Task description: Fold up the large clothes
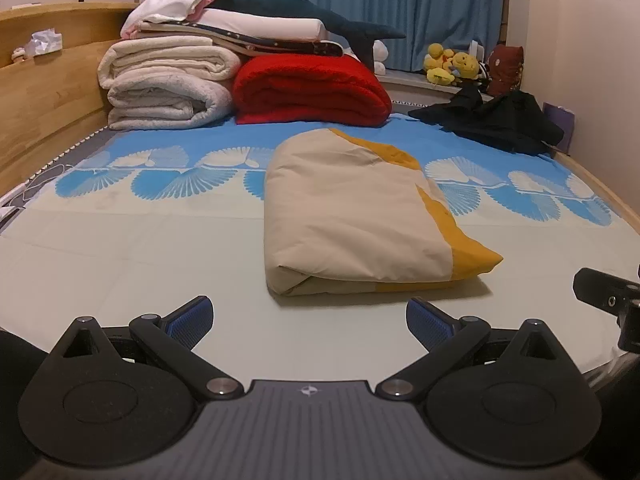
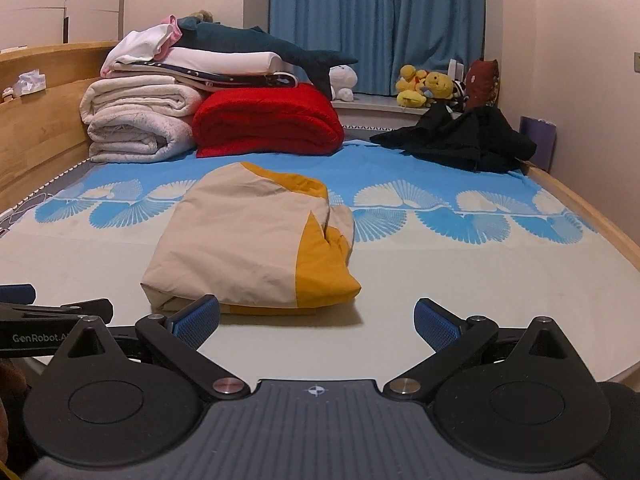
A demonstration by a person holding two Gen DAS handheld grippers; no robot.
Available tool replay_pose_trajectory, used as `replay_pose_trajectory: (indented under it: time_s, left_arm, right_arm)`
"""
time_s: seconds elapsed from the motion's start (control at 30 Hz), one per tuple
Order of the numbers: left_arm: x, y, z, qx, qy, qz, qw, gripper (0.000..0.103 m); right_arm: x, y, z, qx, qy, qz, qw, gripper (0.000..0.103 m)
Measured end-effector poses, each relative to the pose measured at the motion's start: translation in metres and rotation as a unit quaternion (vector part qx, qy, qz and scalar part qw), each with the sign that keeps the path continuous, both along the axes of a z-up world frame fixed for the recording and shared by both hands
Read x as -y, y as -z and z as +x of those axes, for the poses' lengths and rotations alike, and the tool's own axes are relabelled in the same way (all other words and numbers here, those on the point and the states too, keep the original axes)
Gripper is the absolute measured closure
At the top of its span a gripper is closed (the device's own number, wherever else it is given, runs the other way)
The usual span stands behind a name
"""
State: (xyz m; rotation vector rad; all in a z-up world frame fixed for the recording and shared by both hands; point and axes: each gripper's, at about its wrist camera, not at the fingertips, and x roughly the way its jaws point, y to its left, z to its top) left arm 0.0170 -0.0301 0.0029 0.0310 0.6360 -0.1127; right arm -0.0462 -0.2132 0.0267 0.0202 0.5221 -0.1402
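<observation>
A beige and mustard-yellow garment [image 1: 352, 216] [image 2: 256, 244] lies folded into a compact bundle in the middle of the bed. My left gripper [image 1: 310, 320] stands open just short of its near edge, with nothing between the blue pads. My right gripper [image 2: 318, 322] is open too, its left pad close to the bundle's near fold without gripping it. A crumpled black garment [image 1: 492, 122] [image 2: 460, 140] lies unfolded at the far right of the bed.
Folded white blankets [image 1: 168, 84], a red blanket [image 1: 312, 92] and a plush shark [image 2: 260, 42] are stacked at the bed's far left. Wooden bed frame [image 1: 44, 100] on the left; wall close on the right. Plush toys [image 2: 428, 86] sit on the sill under blue curtains.
</observation>
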Motion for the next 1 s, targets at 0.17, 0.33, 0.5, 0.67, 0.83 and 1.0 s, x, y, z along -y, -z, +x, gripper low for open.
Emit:
replay_pose_trajectory:
  time_s: [0.17,0.33,0.5,0.67,0.83,1.0]
  left_arm:
    - [0.0005,0.0018,0.003,-0.005,-0.006,0.0,1.0,0.0]
    - [0.0016,0.0027,0.0042,-0.005,-0.006,0.002,1.0,0.0]
    - [0.0011,0.0034,0.0046,-0.005,-0.009,0.001,0.9999,0.0]
    - [0.0006,0.0041,0.0054,-0.005,-0.01,0.001,0.9999,0.0]
    - [0.0004,0.0043,0.0059,-0.003,-0.01,0.002,0.9999,0.0]
    - [0.0013,0.0038,0.0051,-0.002,-0.009,0.003,1.0,0.0]
  right_arm:
    - [-0.0003,0.0029,0.0014,-0.008,-0.001,-0.003,1.0,0.001]
    - [-0.0009,0.0037,0.0017,-0.009,-0.004,-0.003,1.0,0.001]
    - [-0.0012,0.0036,0.002,-0.01,-0.005,-0.003,1.0,0.001]
    - [-0.0007,0.0036,0.0018,-0.009,-0.005,-0.002,1.0,0.001]
    - [-0.0012,0.0037,0.002,-0.01,-0.005,-0.003,1.0,0.001]
    - [-0.0014,0.0036,0.0017,-0.01,-0.005,-0.003,1.0,0.001]
